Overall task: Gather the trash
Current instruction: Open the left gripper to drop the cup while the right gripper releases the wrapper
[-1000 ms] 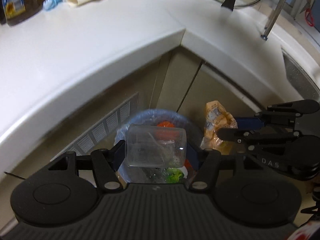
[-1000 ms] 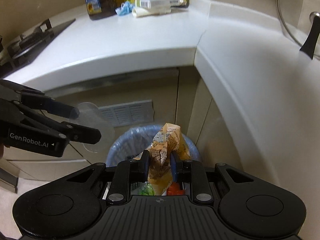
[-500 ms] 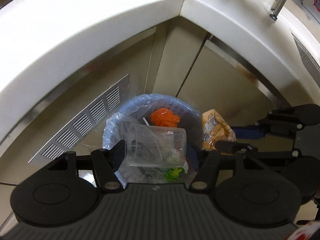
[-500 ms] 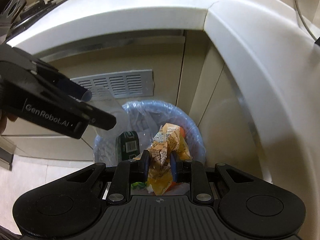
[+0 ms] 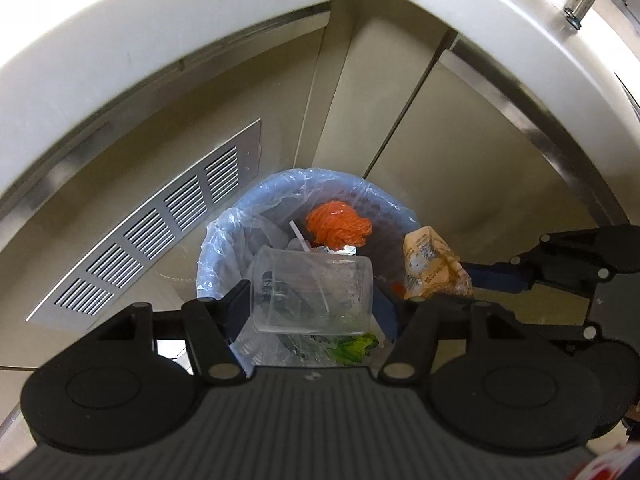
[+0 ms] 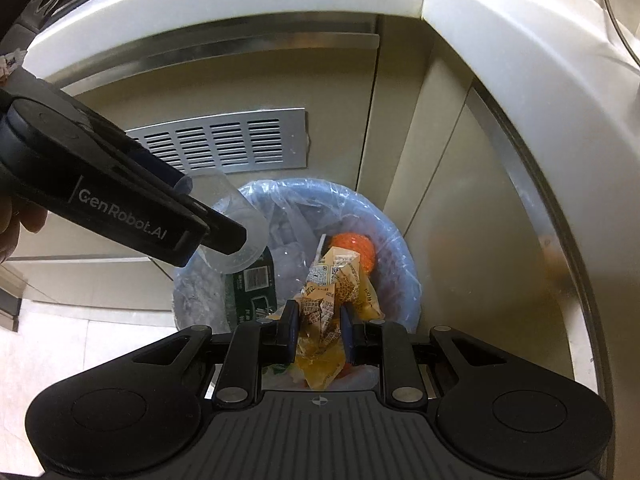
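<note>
Left wrist view: left gripper (image 5: pixel 312 300) clamped across a clear plastic cup (image 5: pixel 311 290), lying sideways directly above a round bin lined with a pale blue bag (image 5: pixel 224 236). Inside the bin: orange netted ball (image 5: pixel 338 226), green scrap (image 5: pixel 356 346). Right gripper (image 5: pixel 460 280) alongside, holding a crumpled yellow printed wrapper (image 5: pixel 430 266).

Right wrist view: right gripper (image 6: pixel 319 332) pinched tight on the wrapper (image 6: pixel 332 296) over the bin (image 6: pixel 400 240). Left gripper (image 6: pixel 216 224) held the cup (image 6: pixel 236 220) above the bin's left rim. Vent grille (image 6: pixel 224 146) behind.

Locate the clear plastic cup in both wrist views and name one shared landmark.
Left wrist: clear plastic cup at centre, held in the left gripper.
Right wrist: cup left of centre, behind that gripper's finger.
Shared landmark: blue-lined trash bin.
</note>
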`<action>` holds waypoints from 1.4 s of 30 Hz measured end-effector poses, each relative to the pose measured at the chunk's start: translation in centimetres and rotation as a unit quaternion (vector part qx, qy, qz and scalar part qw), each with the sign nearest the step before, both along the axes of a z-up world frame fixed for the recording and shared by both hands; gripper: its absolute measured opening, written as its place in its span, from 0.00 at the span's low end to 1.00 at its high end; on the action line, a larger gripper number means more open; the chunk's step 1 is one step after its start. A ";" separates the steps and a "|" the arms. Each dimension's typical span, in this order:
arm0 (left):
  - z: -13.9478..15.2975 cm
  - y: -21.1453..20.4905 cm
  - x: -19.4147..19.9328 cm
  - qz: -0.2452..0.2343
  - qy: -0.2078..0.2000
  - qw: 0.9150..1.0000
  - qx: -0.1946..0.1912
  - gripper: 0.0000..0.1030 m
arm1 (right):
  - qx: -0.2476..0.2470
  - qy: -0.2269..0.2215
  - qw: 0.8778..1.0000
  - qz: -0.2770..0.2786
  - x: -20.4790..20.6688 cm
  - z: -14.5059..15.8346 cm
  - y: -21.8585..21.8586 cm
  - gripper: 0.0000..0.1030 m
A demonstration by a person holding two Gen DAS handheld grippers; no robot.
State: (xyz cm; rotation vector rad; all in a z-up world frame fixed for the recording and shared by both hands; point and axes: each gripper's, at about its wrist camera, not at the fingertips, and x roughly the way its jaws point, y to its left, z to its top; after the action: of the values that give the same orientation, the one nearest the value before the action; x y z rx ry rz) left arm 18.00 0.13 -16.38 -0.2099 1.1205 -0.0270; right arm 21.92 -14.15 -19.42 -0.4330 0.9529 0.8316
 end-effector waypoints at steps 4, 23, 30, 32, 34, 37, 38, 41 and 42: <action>-0.5 0.1 0.4 0.001 0.000 1.000 -0.003 0.59 | -0.002 0.002 1.000 -0.005 0.0 -0.6 -0.3 0.21; -0.9 0.2 1.6 0.032 -0.014 0.999 -0.004 0.68 | 0.003 0.002 1.000 -0.016 0.6 -0.8 -1.2 0.21; -0.3 1.4 -0.7 0.053 -0.012 0.999 -0.004 0.68 | 0.010 -0.003 1.000 -0.007 0.7 -0.8 0.0 0.22; -0.3 1.7 -1.1 0.057 -0.011 0.998 -0.002 0.68 | 0.010 -0.005 1.000 -0.005 0.8 -0.9 0.3 0.22; -0.3 1.8 -1.3 0.057 -0.010 0.998 0.000 0.68 | 0.008 -0.008 1.000 -0.003 0.9 -1.2 0.6 0.22; -0.2 2.0 -1.5 0.059 -0.011 0.998 0.002 0.68 | 0.005 -0.010 1.000 -0.004 1.0 -1.5 1.0 0.22; -0.3 2.1 -1.6 0.060 -0.011 0.998 0.001 0.68 | 0.005 -0.012 1.000 -0.004 1.0 -1.6 1.1 0.22; -0.2 2.4 -1.9 0.064 -0.012 0.998 0.000 0.68 | 0.006 -0.011 1.000 -0.005 1.1 -1.9 1.4 0.36; -0.1 2.5 -1.9 0.064 -0.012 0.998 0.001 0.68 | 0.003 -0.012 1.000 -0.006 1.2 -2.1 1.6 0.50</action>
State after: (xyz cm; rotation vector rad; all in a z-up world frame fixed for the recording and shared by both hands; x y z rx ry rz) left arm 16.06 2.59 -16.53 -0.2791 1.0815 0.0854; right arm 23.08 -12.58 -21.53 -0.4303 0.9294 0.8163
